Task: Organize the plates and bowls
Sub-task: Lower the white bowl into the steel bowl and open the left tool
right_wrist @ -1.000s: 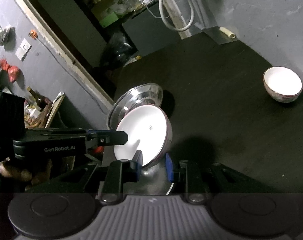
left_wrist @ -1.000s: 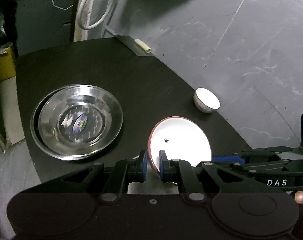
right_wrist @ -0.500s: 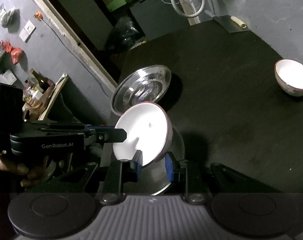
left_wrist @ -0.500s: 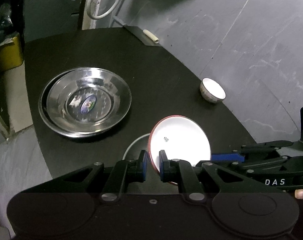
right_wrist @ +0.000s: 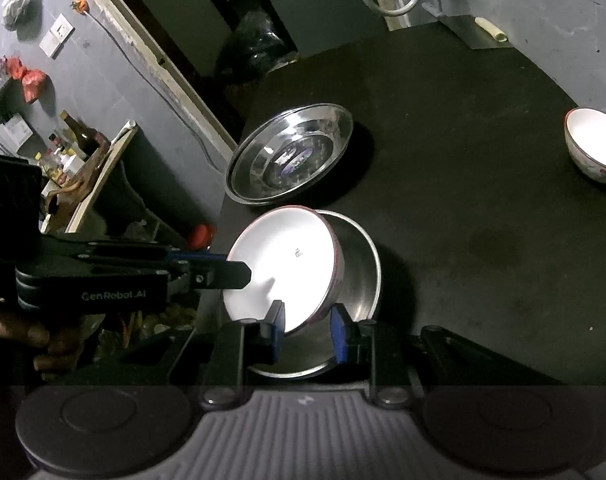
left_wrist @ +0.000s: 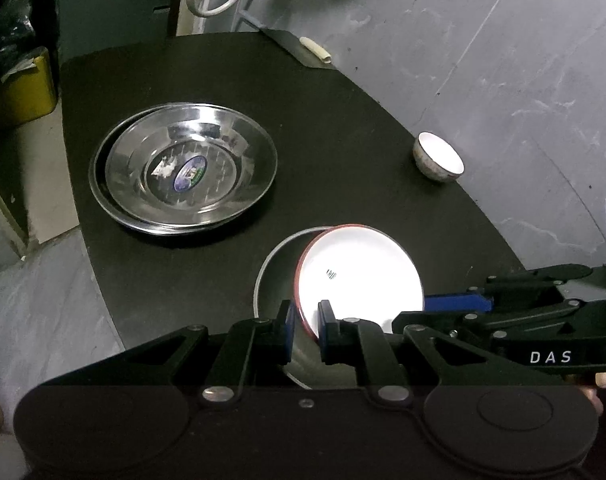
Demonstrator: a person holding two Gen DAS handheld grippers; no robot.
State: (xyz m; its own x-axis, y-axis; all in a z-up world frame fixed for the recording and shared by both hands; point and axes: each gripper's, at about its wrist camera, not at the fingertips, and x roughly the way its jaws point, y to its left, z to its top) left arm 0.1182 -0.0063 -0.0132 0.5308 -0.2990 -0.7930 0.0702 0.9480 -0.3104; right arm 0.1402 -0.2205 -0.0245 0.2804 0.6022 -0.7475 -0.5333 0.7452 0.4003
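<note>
Here, nearest the cameras, the left gripper (left_wrist: 304, 320) pinched the rim of the white bowl (left_wrist: 359, 278) between nearly closed jaws, while the right gripper (right_wrist: 307, 330), its jaws moderately parted, clamped the same bowl's wall from the opposite side. The bowl was tilted, partly inside a steel bowl (right_wrist: 359, 280) near the edge of the black table (left_wrist: 335, 128). Farther off lay two nested steel plates (left_wrist: 183, 168). Farthest, well apart at the table's right edge, a small white bowl (left_wrist: 439, 158) stood upright.
</note>
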